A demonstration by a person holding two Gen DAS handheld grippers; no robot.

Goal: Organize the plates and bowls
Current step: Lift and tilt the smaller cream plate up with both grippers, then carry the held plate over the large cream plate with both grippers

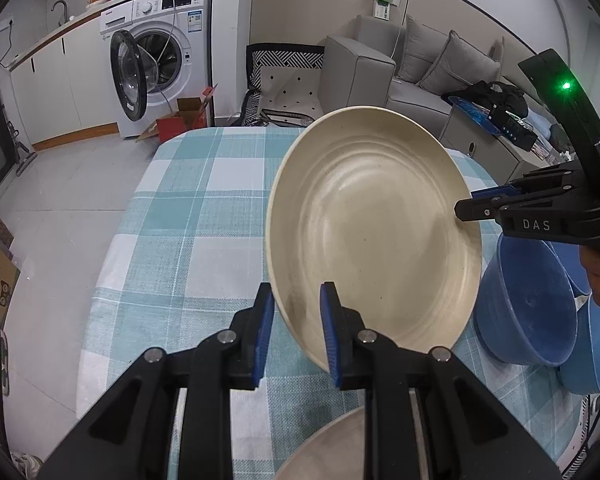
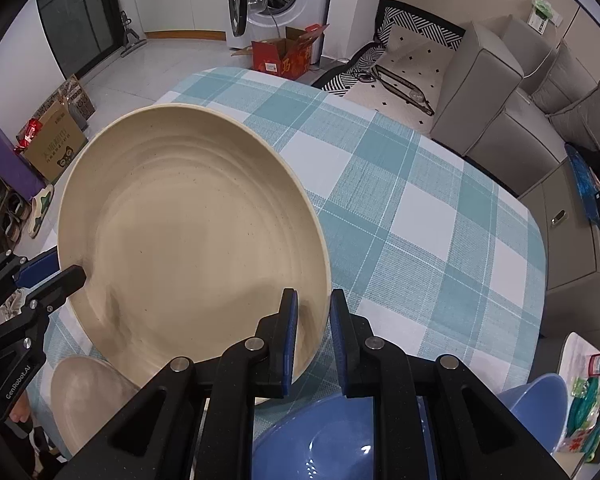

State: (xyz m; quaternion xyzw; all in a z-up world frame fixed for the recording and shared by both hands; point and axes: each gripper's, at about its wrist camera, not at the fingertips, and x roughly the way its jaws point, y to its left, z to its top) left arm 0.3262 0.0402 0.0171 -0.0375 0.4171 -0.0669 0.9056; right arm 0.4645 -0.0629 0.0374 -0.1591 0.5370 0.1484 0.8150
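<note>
In the left wrist view, a wide cream-coloured round plate with ridged rings [image 1: 374,232] is held tilted in the air above the table with a teal and white checked cloth [image 1: 188,208]. The left gripper [image 1: 296,332] has its two blue pads on either side of the near rim, narrow, and pinches that rim. At the right edge of the plate the right gripper [image 1: 466,206] grips the opposite rim. Below it, two blue plastic bowls [image 1: 528,304] lie near the table edge. A second cream dish [image 1: 324,448] shows partly under the left gripper.

The plate looks stiff and smooth, probably light plastic or melamine, so I judge it can slide out of the pads if it tilts more. The rim is the only good place to hold, and two opposite points keep it steady.

In the right wrist view, the same plate [image 2: 188,236] fills the left half, lifted over the cloth [image 2: 420,208]. The right gripper [image 2: 314,336] is almost closed, with the plate's edge between its pads. The left gripper [image 2: 66,270] holds the far rim. A blue bowl [image 2: 332,436] sits directly below, and the cream dish [image 2: 88,392] is at the lower left.
</note>
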